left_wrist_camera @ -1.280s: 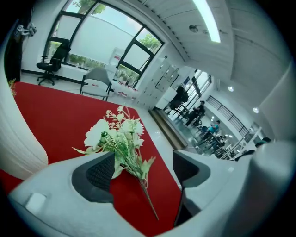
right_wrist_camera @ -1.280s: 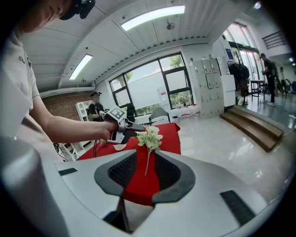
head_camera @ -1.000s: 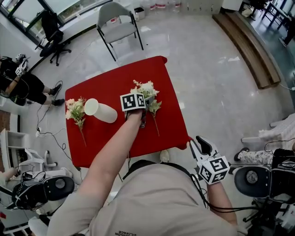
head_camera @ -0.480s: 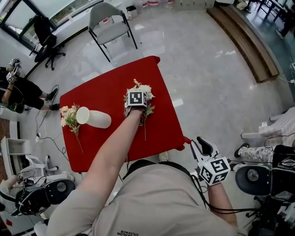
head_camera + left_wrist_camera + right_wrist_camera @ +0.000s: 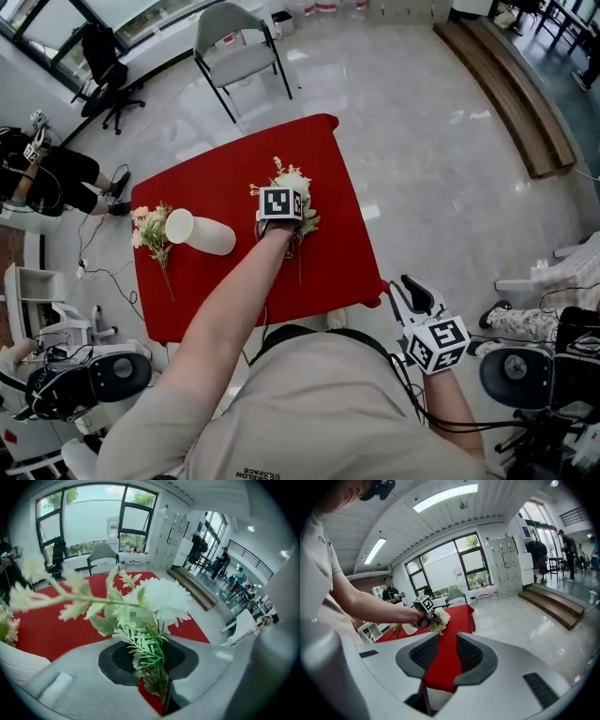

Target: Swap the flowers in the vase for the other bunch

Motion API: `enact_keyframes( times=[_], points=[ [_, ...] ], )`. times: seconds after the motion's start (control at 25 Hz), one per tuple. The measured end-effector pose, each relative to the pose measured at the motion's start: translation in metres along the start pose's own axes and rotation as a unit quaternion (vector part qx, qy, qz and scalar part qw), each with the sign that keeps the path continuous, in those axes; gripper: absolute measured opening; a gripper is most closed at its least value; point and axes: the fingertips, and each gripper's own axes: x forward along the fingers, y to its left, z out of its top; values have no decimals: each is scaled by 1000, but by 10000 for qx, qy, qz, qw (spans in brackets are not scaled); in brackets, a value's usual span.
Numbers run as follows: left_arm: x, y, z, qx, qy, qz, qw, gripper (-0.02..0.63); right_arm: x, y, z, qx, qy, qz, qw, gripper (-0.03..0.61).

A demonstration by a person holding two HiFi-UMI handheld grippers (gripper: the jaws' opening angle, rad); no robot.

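Note:
A white flower bunch (image 5: 294, 178) lies on the red table (image 5: 216, 173), its heads toward the far edge. My left gripper (image 5: 290, 218) is down over its stems, and its jaws are closing. In the left gripper view the green stems and white bloom (image 5: 161, 597) run through my left gripper (image 5: 151, 662), whose pads pinch them. A white vase (image 5: 202, 232) lies on its side to the left. Beside its mouth lies the other, cream-and-pink bunch (image 5: 152, 227). My right gripper (image 5: 411, 294) hangs open and empty off the table's near right corner.
A grey folding chair (image 5: 239, 56) stands beyond the table's far edge. A seated person (image 5: 37, 173) is at the far left. A wooden platform (image 5: 506, 84) runs along the upper right. Wheeled equipment (image 5: 84, 380) sits on the floor at lower left.
My left gripper has sunk onto the white bunch's stems and rolled a little. The bunch's stem now lies straighter toward me. The right gripper has stayed put.

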Motion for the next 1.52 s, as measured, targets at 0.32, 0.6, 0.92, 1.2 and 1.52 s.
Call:
enact_keyframes(
  times=[0.32,0.6,0.92,1.2,1.52],
  points=[
    [-54,-8,24,-35,-995,-277,9946,91,16,14,-6,-183,10,386,9991,123],
    [-128,-16,61,-42,-2034,-571,9774,86,31,36,2,-377,-17,694,9969,123],
    [-249,-31,101,199,-3312,-689,9408,86,43,56,7,-553,-46,958,9939,121],
    [-355,-16,123,382,-4189,-669,9048,86,50,78,10,-625,-16,1138,9915,123],
    [-458,30,134,325,-5088,-480,8589,84,64,109,7,-714,52,1317,9887,121]
  ],
)
